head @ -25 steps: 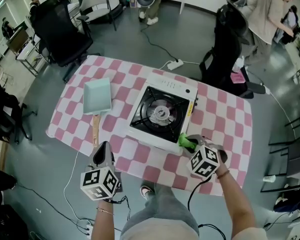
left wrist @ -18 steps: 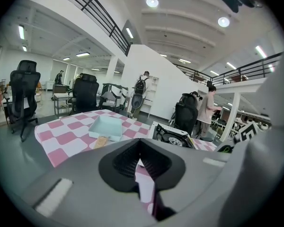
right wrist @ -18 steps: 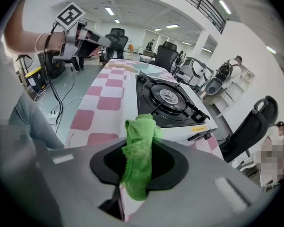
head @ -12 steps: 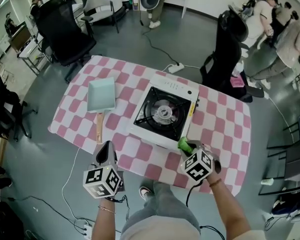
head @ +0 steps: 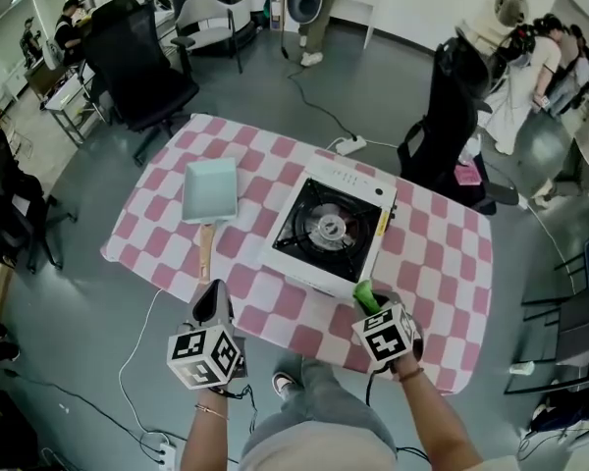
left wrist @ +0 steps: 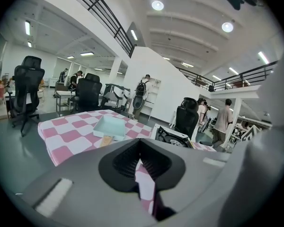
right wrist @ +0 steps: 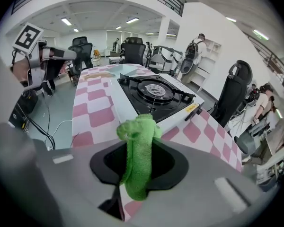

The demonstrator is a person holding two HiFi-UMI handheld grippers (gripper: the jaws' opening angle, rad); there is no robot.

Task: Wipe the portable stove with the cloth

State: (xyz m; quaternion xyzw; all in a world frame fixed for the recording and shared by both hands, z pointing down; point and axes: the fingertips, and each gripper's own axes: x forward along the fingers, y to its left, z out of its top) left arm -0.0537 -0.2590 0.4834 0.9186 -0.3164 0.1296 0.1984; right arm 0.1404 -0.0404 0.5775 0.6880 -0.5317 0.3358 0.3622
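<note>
Right gripper view: right gripper [right wrist: 138, 150] jaws pinch the green cloth [right wrist: 137, 126] mid-fold; soft, light, likely drapes over the portable stove [right wrist: 156, 94]. Left gripper [left wrist: 141, 162] jaws together, empty.

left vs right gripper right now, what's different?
1. The right gripper has its jaws shut on the green cloth; the left gripper has its jaws together on nothing.
2. The right gripper is at the stove's near corner; the left gripper is well off to the stove's left, at the table's near edge.

Shared: both point away from the person, toward the table.
</note>
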